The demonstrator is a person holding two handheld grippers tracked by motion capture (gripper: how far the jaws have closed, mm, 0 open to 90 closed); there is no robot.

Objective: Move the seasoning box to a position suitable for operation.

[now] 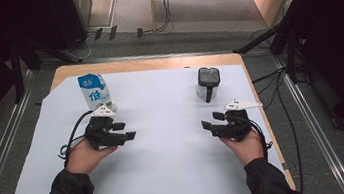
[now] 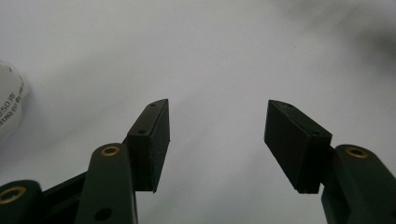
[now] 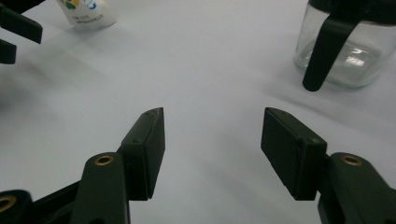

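A blue and white milk carton [image 1: 94, 91] stands upright at the back left of the white sheet; its base shows in the right gripper view [image 3: 85, 14] and its edge in the left gripper view [image 2: 10, 105]. A clear glass jug [image 1: 207, 84] with a black lid and handle stands at the back right, close ahead in the right gripper view [image 3: 348, 44]. My left gripper [image 1: 125, 131] [image 2: 217, 140] is open just in front of the carton, nothing between its jaws. My right gripper [image 1: 212, 121] [image 3: 212, 149] is open, a little in front of the jug, holding nothing.
A white sheet [image 1: 166, 148] covers most of the wooden table [image 1: 155, 64]. Cables trail from both grippers, and more run along the floor at the right [image 1: 288, 112]. Dark stands and a rail [image 1: 0, 150] flank the table.
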